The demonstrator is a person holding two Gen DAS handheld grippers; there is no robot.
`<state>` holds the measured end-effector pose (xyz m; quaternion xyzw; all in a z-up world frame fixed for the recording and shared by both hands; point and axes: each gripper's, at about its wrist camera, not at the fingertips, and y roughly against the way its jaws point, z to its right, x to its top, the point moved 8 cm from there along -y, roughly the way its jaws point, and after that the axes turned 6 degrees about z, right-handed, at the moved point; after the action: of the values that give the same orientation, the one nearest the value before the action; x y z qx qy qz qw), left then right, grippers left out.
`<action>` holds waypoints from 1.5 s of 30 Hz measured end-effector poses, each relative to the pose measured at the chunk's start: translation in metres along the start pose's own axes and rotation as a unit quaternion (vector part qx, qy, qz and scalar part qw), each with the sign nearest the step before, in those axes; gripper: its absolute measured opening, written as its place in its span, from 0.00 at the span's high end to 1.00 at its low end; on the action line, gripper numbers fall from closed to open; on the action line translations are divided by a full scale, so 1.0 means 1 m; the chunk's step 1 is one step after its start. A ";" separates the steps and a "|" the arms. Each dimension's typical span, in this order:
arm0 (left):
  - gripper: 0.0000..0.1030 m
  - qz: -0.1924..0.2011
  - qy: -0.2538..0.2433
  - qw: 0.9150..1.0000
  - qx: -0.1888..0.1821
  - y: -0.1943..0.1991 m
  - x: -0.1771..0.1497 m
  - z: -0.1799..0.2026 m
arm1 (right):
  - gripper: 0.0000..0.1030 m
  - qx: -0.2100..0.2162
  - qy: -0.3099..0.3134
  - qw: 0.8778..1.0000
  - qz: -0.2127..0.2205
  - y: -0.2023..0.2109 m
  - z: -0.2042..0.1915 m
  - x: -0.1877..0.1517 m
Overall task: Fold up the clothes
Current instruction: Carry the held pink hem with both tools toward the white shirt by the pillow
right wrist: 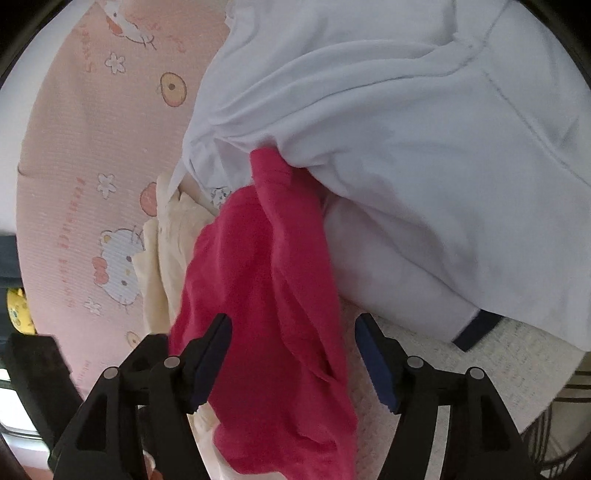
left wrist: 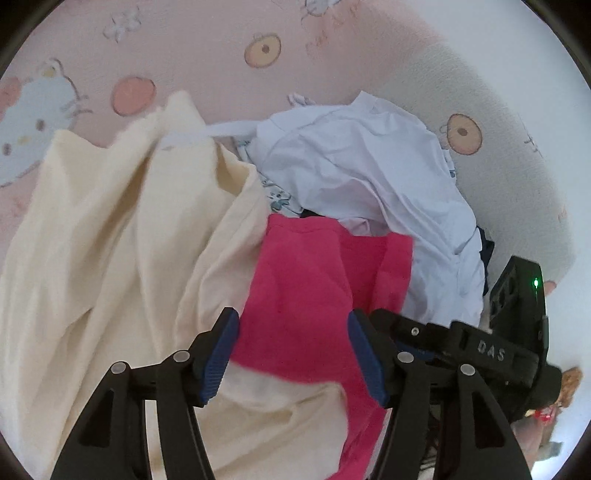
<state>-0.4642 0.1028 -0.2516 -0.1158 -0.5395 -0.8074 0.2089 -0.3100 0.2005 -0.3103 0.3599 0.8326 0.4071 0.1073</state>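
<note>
Left to right on pink cartoon-print mat point(left wrist: 207, 33): cream garment point(left wrist: 122, 236) spread at left, pink garment point(left wrist: 314, 280) crumpled mid-pile, white shirt point(left wrist: 369, 166) bunched at far right, partly over the pink. Left claw point(left wrist: 293, 356) released, jaws apart above pink cloth, nothing clamped. Right claw point(right wrist: 293, 360) released too; pink garment point(right wrist: 266, 295) lying between the jaws, pads not pressing it. White shirt point(right wrist: 406, 129) heaped beyond.
</note>
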 end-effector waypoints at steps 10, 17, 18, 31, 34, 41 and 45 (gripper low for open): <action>0.43 -0.022 -0.009 1.000 -0.013 -0.025 -0.003 0.000 | 0.33 -0.003 -0.003 1.000 0.009 -0.010 0.004 0.008; 0.45 -0.012 -0.020 1.000 -0.012 -0.032 -0.012 0.006 | 0.32 0.055 -0.050 0.997 -0.006 -0.012 0.005 0.002; 0.45 -0.010 -0.016 1.000 -0.015 -0.032 -0.014 0.006 | 0.32 0.075 -0.076 0.994 -0.015 -0.014 0.006 0.000; 0.78 0.005 -0.029 0.999 -0.023 -0.016 -0.032 0.032 | 0.86 0.095 -0.114 0.989 0.009 -0.009 0.005 -0.017; 0.78 0.011 -0.007 0.999 -0.048 -0.005 -0.030 0.045 | 0.86 0.127 -0.127 0.983 0.026 0.006 0.004 -0.011; 0.82 0.010 -0.013 0.997 -0.081 0.006 -0.012 0.077 | 0.87 0.208 -0.160 0.963 0.067 0.055 0.014 0.004; 0.82 -0.001 -0.018 0.993 -0.116 0.003 -0.006 0.104 | 0.88 0.230 -0.163 0.954 0.098 0.088 0.026 0.017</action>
<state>-0.4609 0.1991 -0.2106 -0.1530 -0.4457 -0.8627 0.1836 -0.2649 0.2640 -0.2584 0.5159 0.8357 0.1487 0.1158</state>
